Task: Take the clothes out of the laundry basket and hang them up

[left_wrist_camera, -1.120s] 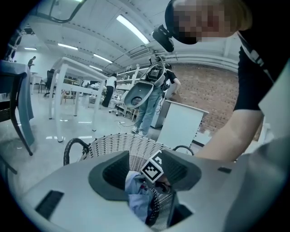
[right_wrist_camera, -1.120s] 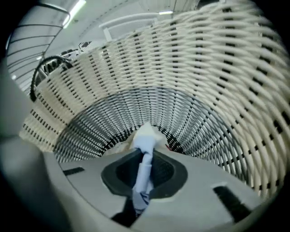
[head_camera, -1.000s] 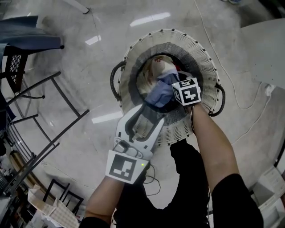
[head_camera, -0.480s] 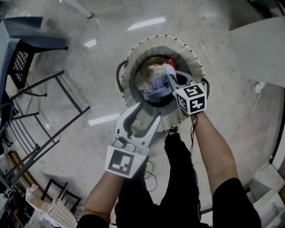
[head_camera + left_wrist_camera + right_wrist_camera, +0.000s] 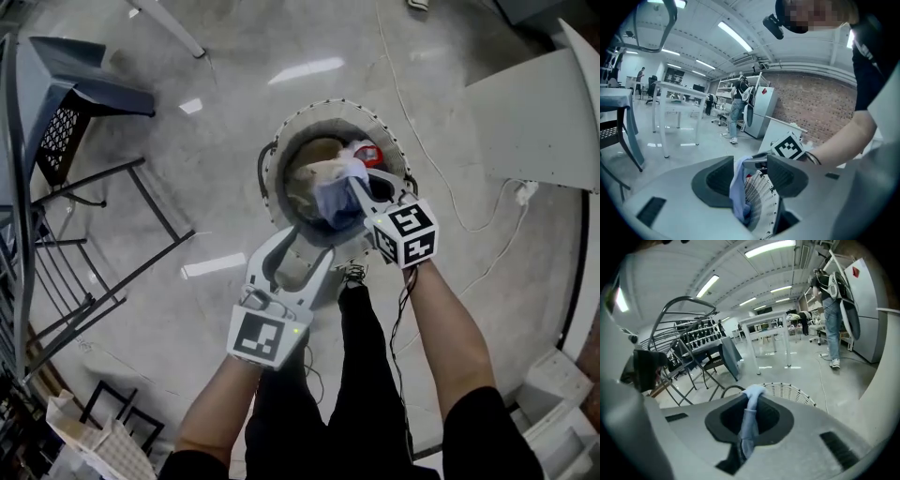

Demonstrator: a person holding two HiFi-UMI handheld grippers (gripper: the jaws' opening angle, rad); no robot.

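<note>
Blue garment has risen from laundry basket, pinched by right hand-held gripper; left hand-held gripper gapes.

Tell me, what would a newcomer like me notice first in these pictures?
The right gripper is shut on a light blue garment and holds it over a white wicker laundry basket that stands on the shiny grey floor with more clothes inside. Beside it, at the basket's near rim, the left gripper is open and grips nothing, and it points toward that same garment.
</note>
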